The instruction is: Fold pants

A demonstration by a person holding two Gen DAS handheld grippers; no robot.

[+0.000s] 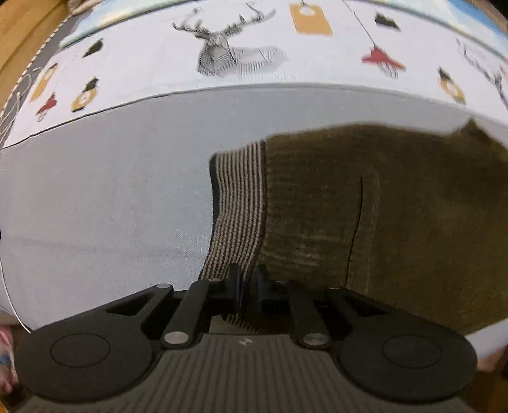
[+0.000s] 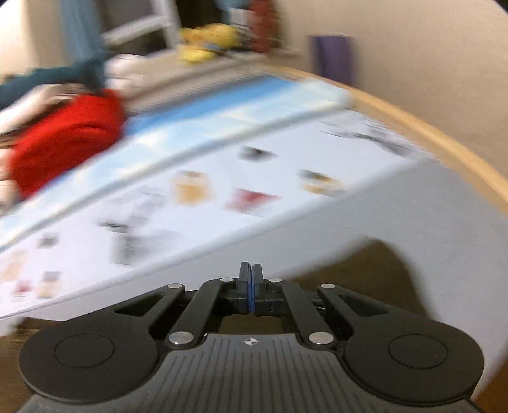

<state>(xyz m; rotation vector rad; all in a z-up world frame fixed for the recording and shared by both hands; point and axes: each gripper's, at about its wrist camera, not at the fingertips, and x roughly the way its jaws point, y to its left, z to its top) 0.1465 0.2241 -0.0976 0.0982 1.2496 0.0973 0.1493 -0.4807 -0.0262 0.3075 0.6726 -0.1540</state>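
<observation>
The left gripper (image 1: 249, 286) points steeply down with its black jaws drawn almost together, pinching the near edge of the striped tan-and-dark ribbed waistband (image 1: 236, 209) of the olive-brown knitted pants (image 1: 381, 216); a sliver of striped cloth shows between the pads and below them. From that pinch the waistband runs away from the camera as a narrow upright strip, and the body of the pants spreads to its right across the plain white sheet (image 1: 104, 197), with a thin dark seam line (perhaps a pocket edge, too soft to tell) running down the knit. Beyond the pants, on the far side, lies a white printed cloth (image 1: 152, 60) with a grey sketched stag head (image 1: 222, 50), a mustard tag shape (image 1: 309, 19) and small red and black motifs. A wooden edge (image 1: 19, 31) shows at the far left corner.

The right gripper (image 2: 250, 286) has its jaws fully closed, blue pads pressed flat together with nothing between them. Its view is badly smeared. A dark olive patch (image 2: 365, 279) shows just beyond and to the right of the tips, probably the pants, though blur prevents certainty. Farther off lie the white printed cloth (image 2: 222, 190), a pale blue band (image 2: 190, 127), a red fabric heap (image 2: 63, 139) at the far left, and a curved light wooden rim (image 2: 444, 146) on the right.
</observation>
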